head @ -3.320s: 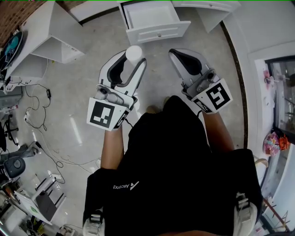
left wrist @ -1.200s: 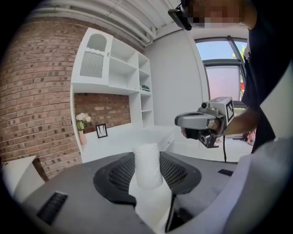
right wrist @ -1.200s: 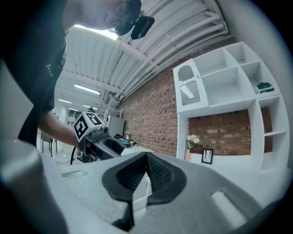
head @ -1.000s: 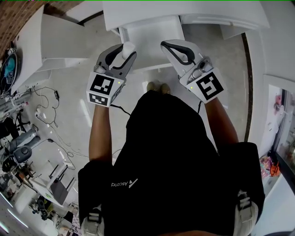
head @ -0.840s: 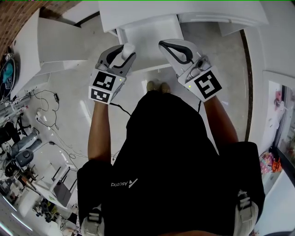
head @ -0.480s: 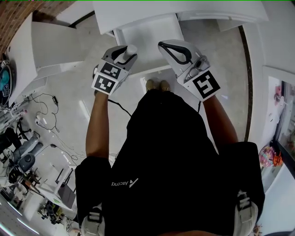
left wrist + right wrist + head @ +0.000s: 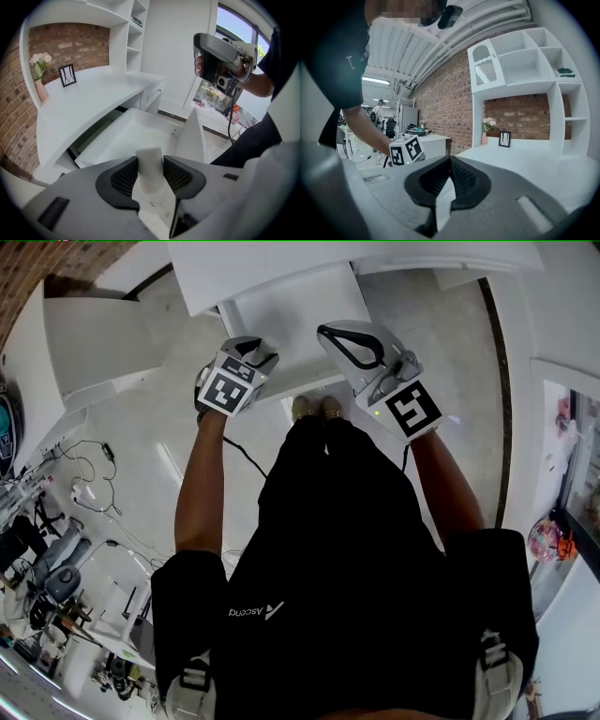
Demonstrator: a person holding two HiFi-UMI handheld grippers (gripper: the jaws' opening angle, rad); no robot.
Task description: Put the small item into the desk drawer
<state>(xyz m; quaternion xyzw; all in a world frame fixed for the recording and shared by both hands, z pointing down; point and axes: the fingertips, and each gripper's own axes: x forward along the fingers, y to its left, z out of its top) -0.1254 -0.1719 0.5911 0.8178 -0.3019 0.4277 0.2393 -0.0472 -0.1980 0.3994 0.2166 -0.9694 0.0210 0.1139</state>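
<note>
While the left gripper (image 7: 151, 160) squeezes the small white item (image 7: 149, 178) between its jaws, it hangs over the open drawer (image 7: 122, 138). The right gripper (image 7: 450, 161) is pressed closed and holds nothing.

In the head view I cannot see the small white item (image 7: 149, 169) behind the marker cube (image 7: 230, 390) of the left gripper (image 7: 255, 348); the far end of the drawer (image 7: 291, 310) is hidden under the desk top (image 7: 244, 273)

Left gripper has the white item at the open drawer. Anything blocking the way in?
Nothing visible. The drawer is open, its floor bare beyond the small white item clamped in the left gripper. The right gripper is off to the side, shut.
</note>
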